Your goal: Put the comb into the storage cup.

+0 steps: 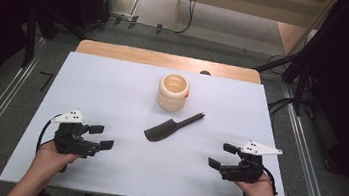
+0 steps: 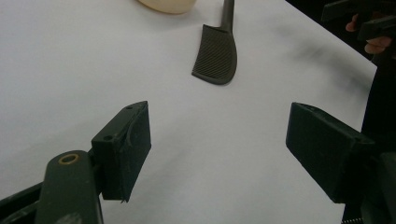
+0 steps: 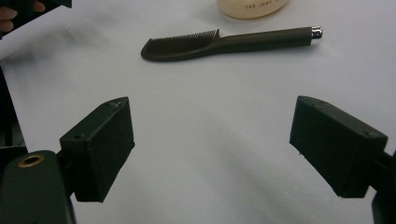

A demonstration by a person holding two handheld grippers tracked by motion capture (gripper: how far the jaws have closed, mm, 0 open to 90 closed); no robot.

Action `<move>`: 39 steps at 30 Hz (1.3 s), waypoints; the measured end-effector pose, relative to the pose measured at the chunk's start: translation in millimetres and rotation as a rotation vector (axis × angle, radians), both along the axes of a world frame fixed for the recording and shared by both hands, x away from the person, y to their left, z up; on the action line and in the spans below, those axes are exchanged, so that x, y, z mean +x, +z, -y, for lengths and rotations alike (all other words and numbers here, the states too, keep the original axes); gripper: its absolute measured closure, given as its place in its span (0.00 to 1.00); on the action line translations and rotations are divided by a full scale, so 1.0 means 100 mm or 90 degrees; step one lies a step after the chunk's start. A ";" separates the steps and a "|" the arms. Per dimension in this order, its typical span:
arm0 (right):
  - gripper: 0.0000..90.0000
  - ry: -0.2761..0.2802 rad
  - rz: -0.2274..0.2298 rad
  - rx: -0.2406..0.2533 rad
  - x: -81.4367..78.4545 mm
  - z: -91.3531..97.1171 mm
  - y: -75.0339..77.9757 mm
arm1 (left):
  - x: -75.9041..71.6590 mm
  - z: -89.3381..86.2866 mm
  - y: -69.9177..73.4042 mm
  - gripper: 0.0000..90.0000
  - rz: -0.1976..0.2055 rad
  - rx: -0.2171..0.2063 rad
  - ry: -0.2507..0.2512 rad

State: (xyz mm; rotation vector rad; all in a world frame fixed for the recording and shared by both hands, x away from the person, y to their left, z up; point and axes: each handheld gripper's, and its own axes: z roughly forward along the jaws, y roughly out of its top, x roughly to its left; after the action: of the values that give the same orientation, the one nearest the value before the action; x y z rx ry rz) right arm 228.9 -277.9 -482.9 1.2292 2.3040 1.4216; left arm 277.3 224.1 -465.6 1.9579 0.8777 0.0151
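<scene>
Two grippers are being held low at the near edge of the table: the left gripper (image 1: 102, 137) and the right gripper (image 1: 221, 155) are both being kept with jaws spread wide and nothing between them. One dark comb (image 1: 173, 126) is lying flat near the middle of the white sheet (image 1: 112, 95), between the grippers and just in front of the cream ribbed cup (image 1: 173, 92), close to it but apart. It is being judged light, stiff and thin, likely hard plastic, so it is expected to slide on the smooth sheet if pushed. Its handle (image 3: 266, 38), rounded and ending in a metal tip, is being noted as the better hold; the fine teeth (image 3: 187, 38) are being avoided. A wooden edge (image 1: 167, 59) is showing beyond the sheet, and grey floor with cables and dark stands is surrounding the table
</scene>
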 end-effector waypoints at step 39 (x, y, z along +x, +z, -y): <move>0.13 -0.039 0.008 0.007 0.03 0.03 0.00 | 0.00 0.01 -0.01 0.26 0.001 0.009 0.003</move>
State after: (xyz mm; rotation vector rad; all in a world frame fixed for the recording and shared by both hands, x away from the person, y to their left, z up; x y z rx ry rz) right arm 232.1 -280.8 -482.7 1.2783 2.2340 1.4195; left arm 277.7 223.3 -466.3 1.9692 0.8832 0.0249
